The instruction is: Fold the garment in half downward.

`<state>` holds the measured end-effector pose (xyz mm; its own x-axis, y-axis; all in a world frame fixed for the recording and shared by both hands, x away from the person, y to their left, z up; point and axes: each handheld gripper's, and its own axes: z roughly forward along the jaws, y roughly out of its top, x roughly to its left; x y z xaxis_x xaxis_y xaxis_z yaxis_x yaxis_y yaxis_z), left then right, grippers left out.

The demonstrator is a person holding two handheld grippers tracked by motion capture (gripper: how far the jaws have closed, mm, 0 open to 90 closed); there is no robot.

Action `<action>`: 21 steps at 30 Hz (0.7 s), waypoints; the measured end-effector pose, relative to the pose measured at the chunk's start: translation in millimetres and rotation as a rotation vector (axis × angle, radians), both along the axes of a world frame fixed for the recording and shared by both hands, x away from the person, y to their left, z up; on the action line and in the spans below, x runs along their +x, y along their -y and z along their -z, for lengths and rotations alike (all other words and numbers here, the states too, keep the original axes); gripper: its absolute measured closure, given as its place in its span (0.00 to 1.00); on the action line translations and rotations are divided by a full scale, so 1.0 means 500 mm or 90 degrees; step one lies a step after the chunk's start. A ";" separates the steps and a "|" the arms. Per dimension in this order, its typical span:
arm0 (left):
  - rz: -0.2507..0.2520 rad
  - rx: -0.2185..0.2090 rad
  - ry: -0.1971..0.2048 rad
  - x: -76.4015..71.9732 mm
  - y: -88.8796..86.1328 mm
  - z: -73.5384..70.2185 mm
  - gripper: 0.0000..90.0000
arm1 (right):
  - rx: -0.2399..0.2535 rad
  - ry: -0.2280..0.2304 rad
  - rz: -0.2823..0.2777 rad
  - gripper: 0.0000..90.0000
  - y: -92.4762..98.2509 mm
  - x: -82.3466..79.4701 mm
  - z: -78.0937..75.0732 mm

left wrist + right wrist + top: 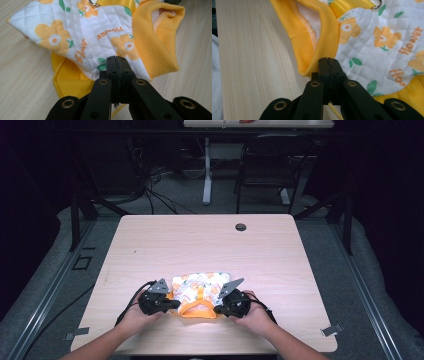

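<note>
The left gripper (116, 60) has its jaws pressed together, and a thin yellow edge of cloth shows caught low down between them in the left gripper view. Their tips lie over the garment (100, 37), a small quilted piece, white with orange flowers and green leaves and the word "flower" printed in orange. Its ribbed yellow trim (155, 47) runs along the border just beside the tips.

The right gripper (328, 60) likewise has its jaws pressed together, with a yellow thread or edge of the cloth pinched between them near their base. Its tips sit at the ribbed yellow band (322, 42) around an opening of the garment, where the band folds over onto the wood.

A yellow webbing strap (348, 6) with a small metal ring (377, 5) crosses the quilted cloth farther from the jaws.

From above, the two grippers flank the garment (200, 292), the left gripper (172, 304) at one side and the right gripper (216, 309) at the other, each held in a hand (137, 317). The garment lies flat near the counter's (200, 245) near edge, about midway between its left and right edges. A round grommet hole (240, 227) sits near the far edge.
</note>
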<state>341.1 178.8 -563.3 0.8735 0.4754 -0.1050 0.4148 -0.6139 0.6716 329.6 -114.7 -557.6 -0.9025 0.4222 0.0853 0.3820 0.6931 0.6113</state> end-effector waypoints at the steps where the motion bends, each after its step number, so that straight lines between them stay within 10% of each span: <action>1: -0.001 -0.001 0.000 0.000 0.000 0.000 1.00 | 0.003 -0.002 0.001 1.00 0.000 0.000 0.001; 21: -0.016 -0.005 -0.002 0.020 0.005 0.002 1.00 | -0.002 0.002 0.017 1.00 0.004 0.014 0.002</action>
